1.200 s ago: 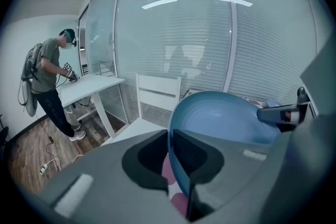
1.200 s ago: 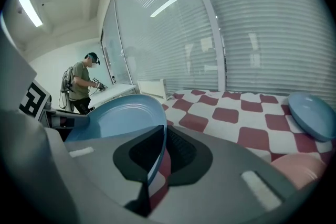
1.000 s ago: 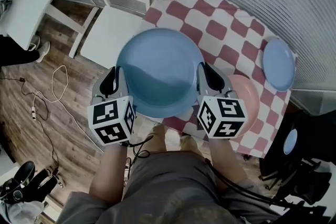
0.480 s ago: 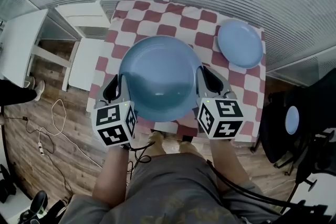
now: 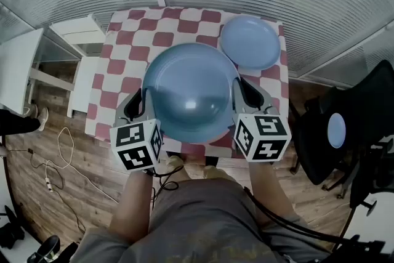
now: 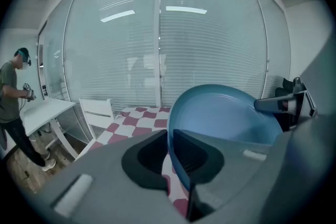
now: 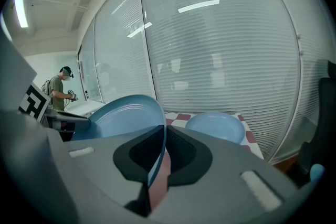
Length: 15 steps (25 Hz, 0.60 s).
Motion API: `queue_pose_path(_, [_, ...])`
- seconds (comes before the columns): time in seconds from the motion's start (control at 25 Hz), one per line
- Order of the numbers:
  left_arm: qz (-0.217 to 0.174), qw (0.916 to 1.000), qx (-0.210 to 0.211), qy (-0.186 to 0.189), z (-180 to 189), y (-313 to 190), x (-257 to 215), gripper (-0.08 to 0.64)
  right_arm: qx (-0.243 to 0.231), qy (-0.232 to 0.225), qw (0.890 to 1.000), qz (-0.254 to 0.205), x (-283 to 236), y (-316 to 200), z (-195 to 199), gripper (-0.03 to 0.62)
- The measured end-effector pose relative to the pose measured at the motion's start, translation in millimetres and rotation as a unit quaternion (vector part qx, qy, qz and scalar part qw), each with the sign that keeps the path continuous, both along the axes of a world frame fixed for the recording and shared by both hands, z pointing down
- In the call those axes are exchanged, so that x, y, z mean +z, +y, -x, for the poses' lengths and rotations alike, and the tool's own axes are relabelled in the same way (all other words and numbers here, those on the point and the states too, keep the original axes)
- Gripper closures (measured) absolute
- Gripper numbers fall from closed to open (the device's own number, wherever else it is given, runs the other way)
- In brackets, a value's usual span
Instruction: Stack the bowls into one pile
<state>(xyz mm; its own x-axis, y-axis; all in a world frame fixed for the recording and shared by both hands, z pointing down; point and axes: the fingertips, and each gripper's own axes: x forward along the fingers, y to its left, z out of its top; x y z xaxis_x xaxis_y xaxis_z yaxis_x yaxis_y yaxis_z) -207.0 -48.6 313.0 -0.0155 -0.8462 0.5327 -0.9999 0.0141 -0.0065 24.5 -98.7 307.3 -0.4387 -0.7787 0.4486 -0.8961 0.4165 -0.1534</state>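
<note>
Swung round since a second ago, both grippers now carry the bowl (image 5: pixel 191 92) over the near half of the table (image 5: pixel 123 52). Back then it hung over the table's left edge and the white chair (image 5: pixel 77 29). From the head view, the left gripper (image 5: pixel 143 100) nips the bowl's left rim and the right gripper (image 5: pixel 241 93) its right rim. The bowl is mouth-up and clear of the checked cloth. The small bowl (image 5: pixel 249 41) sits at the table's far right corner, just beyond the big rim. A black chair (image 5: pixel 360 114) stands right of the table.

Left gripper view: the jaws stand almost together, pinched on the thin blue rim that runs up between them. The bowl spreads away to the right, with the checked table below it. A person (image 6: pixel 11 97) stands far left, beyond the white chair.

Right gripper view: the jaws are likewise nearly closed on the rim. A pink sliver (image 7: pixel 159 176) shows under the rim in the gap; what it is I cannot tell. The small bowl lies ahead on the table, before the blinds (image 7: pixel 231 50).
</note>
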Motion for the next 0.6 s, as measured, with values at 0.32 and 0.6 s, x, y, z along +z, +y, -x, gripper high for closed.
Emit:
queue_pose_path(0.32, [0.062, 0.9979, -0.02, 0.001, -19.3, 19.3, 57.0, 0.523, -0.024, 0.014, 0.998, 0.051, 58.0, 9.4, -16.6, 0.549])
queue_pose_path(0.6, [0.108, 0.9937, -0.028, 0.003, -23.7, 25.0, 108.9, 0.525, -0.035, 0.032, 0.995, 0.091, 110.6, 13.1, -20.6, 0.548])
